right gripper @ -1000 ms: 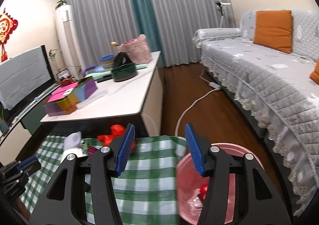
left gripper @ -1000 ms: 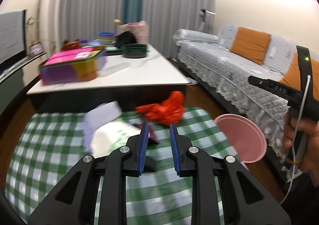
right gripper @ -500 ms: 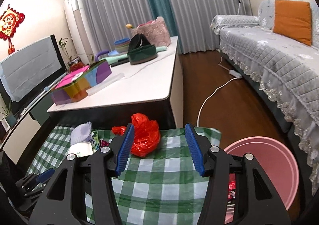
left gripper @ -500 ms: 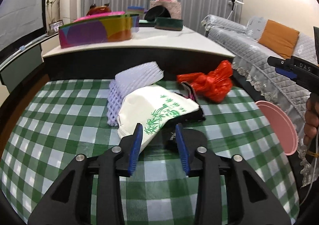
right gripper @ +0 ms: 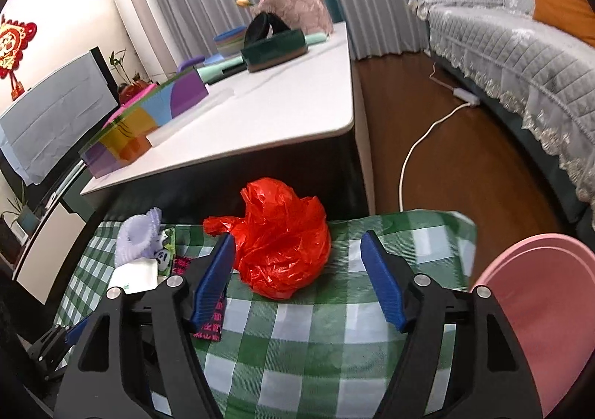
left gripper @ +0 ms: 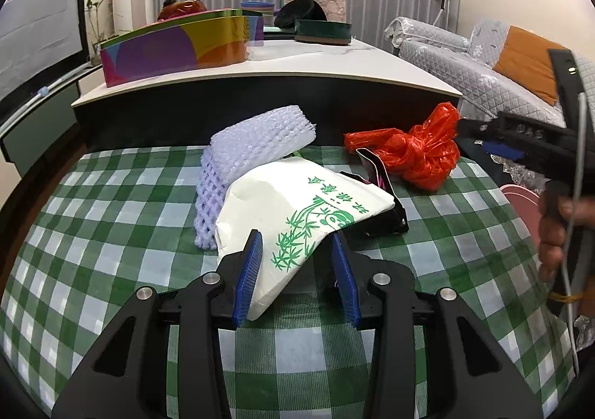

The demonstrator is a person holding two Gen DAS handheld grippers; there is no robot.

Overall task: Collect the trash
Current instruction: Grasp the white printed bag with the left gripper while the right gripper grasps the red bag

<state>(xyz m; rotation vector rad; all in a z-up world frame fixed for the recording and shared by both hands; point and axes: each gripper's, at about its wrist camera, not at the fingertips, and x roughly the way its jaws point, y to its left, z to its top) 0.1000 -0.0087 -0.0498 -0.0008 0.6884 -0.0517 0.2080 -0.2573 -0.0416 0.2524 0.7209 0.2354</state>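
On the green checked cloth [left gripper: 111, 233] lie a white pack with green bamboo print [left gripper: 297, 196], a pale foam net [left gripper: 253, 147], a black and pink wrapper [left gripper: 375, 166] and a crumpled red plastic bag [left gripper: 412, 155]. My left gripper [left gripper: 296, 251] is open, with the near corner of the pack between its blue pads. My right gripper [right gripper: 297, 238] is low over the cloth and its jaws are opening. The red plastic bag [right gripper: 282, 237] sits between them, and the pads are not pressing on it. A pink basin [right gripper: 539, 307] stands on the floor to the right of the cloth.
A white low table [right gripper: 297, 84] rises just behind the cloth, carrying a colourful box [right gripper: 148, 118], a dark green tin and bowls. A grey sofa [right gripper: 520, 58] runs along the right, with a white cable [right gripper: 412, 155] on the wooden floor. A hand [left gripper: 554, 225] holds the right gripper.
My left gripper came down and forward onto the white pack, and its jaws widened. My right gripper swung left from above the pink basin to the red bag and opened wider.
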